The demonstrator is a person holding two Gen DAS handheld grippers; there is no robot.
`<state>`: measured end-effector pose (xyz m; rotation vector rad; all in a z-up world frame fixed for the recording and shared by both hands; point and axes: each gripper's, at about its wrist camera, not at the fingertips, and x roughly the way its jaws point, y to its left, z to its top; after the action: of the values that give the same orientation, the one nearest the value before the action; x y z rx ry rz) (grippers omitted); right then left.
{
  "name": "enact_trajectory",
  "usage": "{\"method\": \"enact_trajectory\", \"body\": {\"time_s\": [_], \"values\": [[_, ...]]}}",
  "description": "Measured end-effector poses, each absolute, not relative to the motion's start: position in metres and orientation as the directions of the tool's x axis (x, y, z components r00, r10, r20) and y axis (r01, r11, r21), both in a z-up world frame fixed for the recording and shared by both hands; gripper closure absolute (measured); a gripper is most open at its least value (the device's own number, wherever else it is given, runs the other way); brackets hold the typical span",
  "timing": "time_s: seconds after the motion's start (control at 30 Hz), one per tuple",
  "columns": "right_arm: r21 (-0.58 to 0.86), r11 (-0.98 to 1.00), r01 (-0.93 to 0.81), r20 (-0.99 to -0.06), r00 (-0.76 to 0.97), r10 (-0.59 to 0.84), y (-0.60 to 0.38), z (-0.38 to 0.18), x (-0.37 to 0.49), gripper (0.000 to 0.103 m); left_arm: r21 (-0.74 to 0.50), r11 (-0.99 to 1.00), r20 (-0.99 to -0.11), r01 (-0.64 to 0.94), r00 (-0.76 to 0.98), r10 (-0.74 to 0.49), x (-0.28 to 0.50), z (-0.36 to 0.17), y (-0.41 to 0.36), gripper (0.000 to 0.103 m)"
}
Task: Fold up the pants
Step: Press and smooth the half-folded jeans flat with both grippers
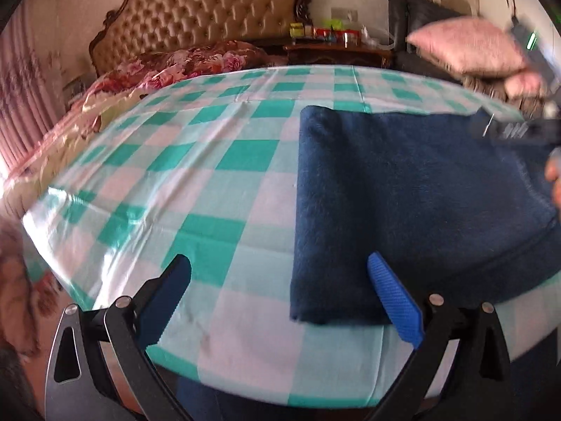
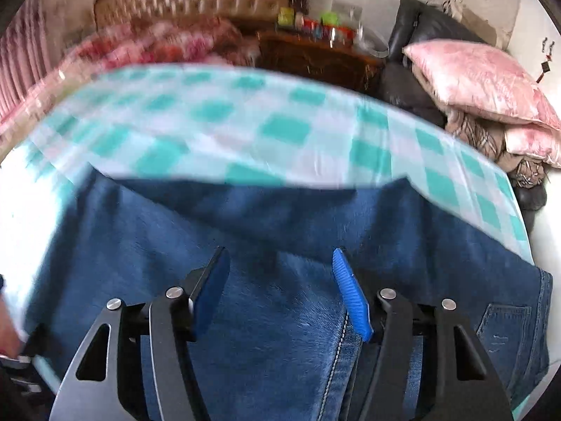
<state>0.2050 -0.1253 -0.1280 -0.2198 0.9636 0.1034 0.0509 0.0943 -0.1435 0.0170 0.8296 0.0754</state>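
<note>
Dark blue denim, the pants (image 1: 413,210), lying folded into a thick rectangle on the right part of the tabletop (image 1: 210,182), over a green-and-white checked cloth, with a back pocket showing at the near right corner in the right wrist view. Left claw (image 1: 280,280) hovering at the near left corner of the bundle, fingers spread wide, gripping nothing. Right claw (image 2: 280,280) above the middle of the denim, likewise parted and empty. Probably a last fold or a smoothing pass remaining, judging by the neat left edge: best to pinch all layers at the near corners together, lift low, lay edge onto edge, then press flat. Around: tufted headboard (image 1: 210,17), floral bedding (image 1: 196,59), a dark nightstand (image 1: 336,52) with small jars, pink pillows (image 2: 480,73) stacked right. Nothing on the cloth blocking the fold; much motion blur.
</note>
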Motion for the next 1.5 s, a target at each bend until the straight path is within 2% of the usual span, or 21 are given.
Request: {"method": "enact_trajectory", "body": {"time_s": [0.23,0.37,0.47,0.53,0.67,0.77,0.83,0.9,0.97,1.0,1.1,1.3,1.4,1.5], "values": [[-0.104,0.975,-0.196,-0.812,0.582,0.030,-0.137,-0.140,0.198,0.048,0.107,0.993,-0.694,-0.048,0.712,0.109,0.035,-0.137,0.087,0.003],[-0.110,0.975,-0.191,-0.810,0.585,0.023,-0.135,-0.140,0.198,0.047,0.069,0.996,-0.689,-0.054,0.720,0.086,0.042,-0.128,0.084,0.003],[-0.128,0.973,-0.195,-0.805,0.594,0.013,-0.134,-0.140,0.198,0.045,0.101,0.992,-0.721,-0.070,0.682,0.121,0.048,-0.140,0.083,0.003],[-0.121,0.973,-0.196,-0.805,0.592,0.019,-0.136,-0.140,0.198,0.044,0.080,0.994,-0.711,-0.072,0.695,0.108,0.043,-0.144,0.086,0.003],[-0.129,0.970,-0.204,-0.805,0.593,0.017,-0.135,-0.140,0.198,0.043,0.123,0.991,-0.685,-0.060,0.717,0.128,0.038,-0.145,0.083,0.002],[-0.128,0.971,-0.203,-0.805,0.593,0.018,-0.135,-0.140,0.198,0.042,0.078,0.994,-0.696,-0.070,0.710,0.105,0.037,-0.147,0.088,0.002],[-0.124,0.970,-0.208,-0.809,0.588,0.023,-0.134,-0.139,0.198,0.037,0.056,0.995,-0.702,-0.077,0.705,0.095,0.038,-0.148,0.091,0.001],[-0.128,0.971,-0.202,-0.803,0.595,0.018,-0.131,-0.133,0.192,0.021,0.068,0.995,-0.698,-0.072,0.710,0.099,0.037,-0.148,0.090,0.001],[-0.171,0.972,-0.163,-0.736,0.676,-0.016,-0.127,-0.117,0.173,0.015,0.071,0.995,-0.695,-0.071,0.712,0.100,0.036,-0.148,0.089,0.001],[-0.164,0.971,-0.175,-0.712,0.702,0.007,-0.124,-0.109,0.162,0.014,0.063,0.995,-0.697,-0.073,0.710,0.096,0.037,-0.148,0.090,0.001],[-0.090,0.964,-0.249,-0.737,0.668,0.104,-0.109,-0.106,0.135,0.008,0.030,0.997,-0.704,-0.078,0.706,0.076,0.038,-0.148,0.092,0.001],[-0.106,0.960,-0.261,-0.797,0.600,0.075,-0.086,-0.132,0.119,0.005,0.042,0.997,-0.704,-0.070,0.705,0.080,0.037,-0.145,0.090,0.001],[-0.114,0.964,-0.240,-0.825,0.564,0.043,-0.083,-0.148,0.116,0.005,0.025,0.999,-0.686,-0.031,0.727,0.040,0.033,-0.132,0.086,0.002],[-0.038,0.981,-0.191,-0.828,0.556,0.076,-0.093,-0.151,0.114,0.005,0.026,1.000,-0.693,-0.001,0.720,0.019,0.038,-0.120,0.076,0.002]]}}
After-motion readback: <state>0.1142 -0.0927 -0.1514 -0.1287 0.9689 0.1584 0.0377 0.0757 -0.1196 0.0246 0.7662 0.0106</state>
